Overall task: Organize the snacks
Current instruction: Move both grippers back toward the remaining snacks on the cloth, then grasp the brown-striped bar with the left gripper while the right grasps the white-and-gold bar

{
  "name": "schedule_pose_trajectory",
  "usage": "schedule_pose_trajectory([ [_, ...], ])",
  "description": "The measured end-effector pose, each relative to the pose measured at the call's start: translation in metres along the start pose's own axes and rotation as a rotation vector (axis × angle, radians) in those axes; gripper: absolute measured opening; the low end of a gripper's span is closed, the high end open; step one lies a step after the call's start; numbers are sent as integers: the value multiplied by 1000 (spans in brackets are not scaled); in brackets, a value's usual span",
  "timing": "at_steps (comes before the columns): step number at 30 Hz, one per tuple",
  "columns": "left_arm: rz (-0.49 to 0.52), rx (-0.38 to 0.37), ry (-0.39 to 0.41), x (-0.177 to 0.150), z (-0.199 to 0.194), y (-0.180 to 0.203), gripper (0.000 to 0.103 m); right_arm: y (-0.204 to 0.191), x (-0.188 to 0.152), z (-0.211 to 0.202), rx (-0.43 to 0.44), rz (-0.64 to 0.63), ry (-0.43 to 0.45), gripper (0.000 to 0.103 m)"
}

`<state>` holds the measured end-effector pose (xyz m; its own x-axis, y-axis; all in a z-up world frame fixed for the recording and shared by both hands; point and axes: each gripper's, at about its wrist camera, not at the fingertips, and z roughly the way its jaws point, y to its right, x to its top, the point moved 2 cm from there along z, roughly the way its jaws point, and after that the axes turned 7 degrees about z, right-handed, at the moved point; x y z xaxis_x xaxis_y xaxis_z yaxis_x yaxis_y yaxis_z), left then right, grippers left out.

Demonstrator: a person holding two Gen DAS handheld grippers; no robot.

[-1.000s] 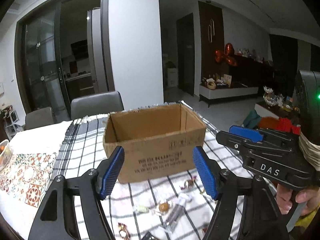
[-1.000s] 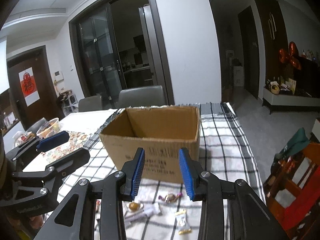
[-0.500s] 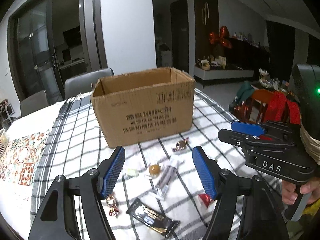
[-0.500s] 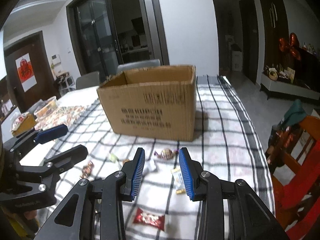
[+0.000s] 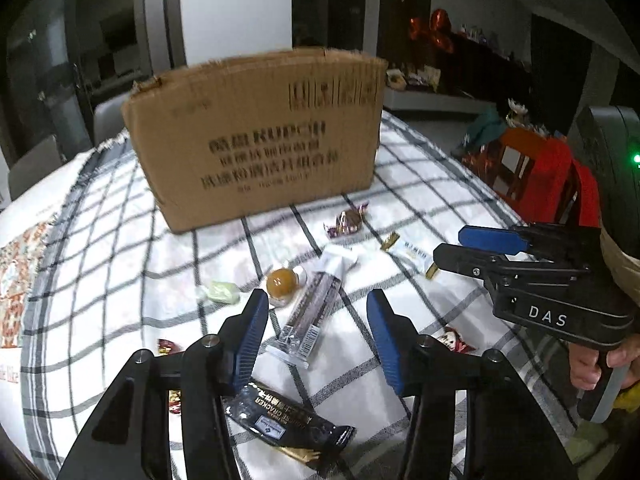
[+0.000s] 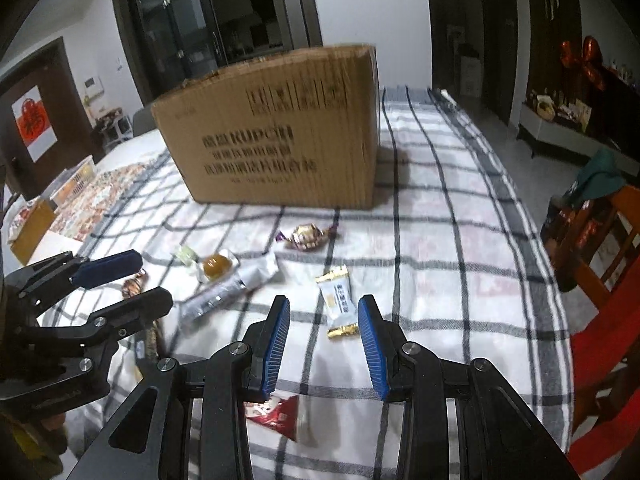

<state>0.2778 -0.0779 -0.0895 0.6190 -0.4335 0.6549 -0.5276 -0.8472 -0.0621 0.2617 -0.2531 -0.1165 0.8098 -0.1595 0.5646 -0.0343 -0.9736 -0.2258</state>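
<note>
A cardboard box (image 5: 256, 140) stands on the checked tablecloth (image 5: 100, 280), also in the right wrist view (image 6: 280, 132). Loose snacks lie in front of it. My left gripper (image 5: 316, 340) is open and empty, low over a long silver packet (image 5: 312, 304), with a black cracker packet (image 5: 284, 420) beneath it. My right gripper (image 6: 324, 344) is open and empty just behind a white and gold candy (image 6: 338, 300). A red packet (image 6: 276, 412) lies under it. A brown wrapped candy (image 6: 306, 236) and an orange jelly (image 6: 216, 266) lie nearer the box.
A red and orange chair (image 6: 600, 280) stands off the table's right edge. A patterned mat (image 6: 92, 204) and a small basket (image 6: 72, 178) sit at the far left. Grey chairs (image 5: 36, 160) stand behind the table. The right gripper shows in the left wrist view (image 5: 476, 246).
Both grippers have come down and forward toward the snacks in front of the box. The box top is now above eye level. Both stay open and empty.
</note>
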Motion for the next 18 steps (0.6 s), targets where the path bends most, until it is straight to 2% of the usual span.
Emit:
schedule_pose_trajectory([
  [7,25,-39,-65,-1,27,-3,46,4,1,19,-19,-14,-48,37],
  [18,3,-91,-127,-1,53,-13,37,3,5,34,-25,-39,-73,36],
])
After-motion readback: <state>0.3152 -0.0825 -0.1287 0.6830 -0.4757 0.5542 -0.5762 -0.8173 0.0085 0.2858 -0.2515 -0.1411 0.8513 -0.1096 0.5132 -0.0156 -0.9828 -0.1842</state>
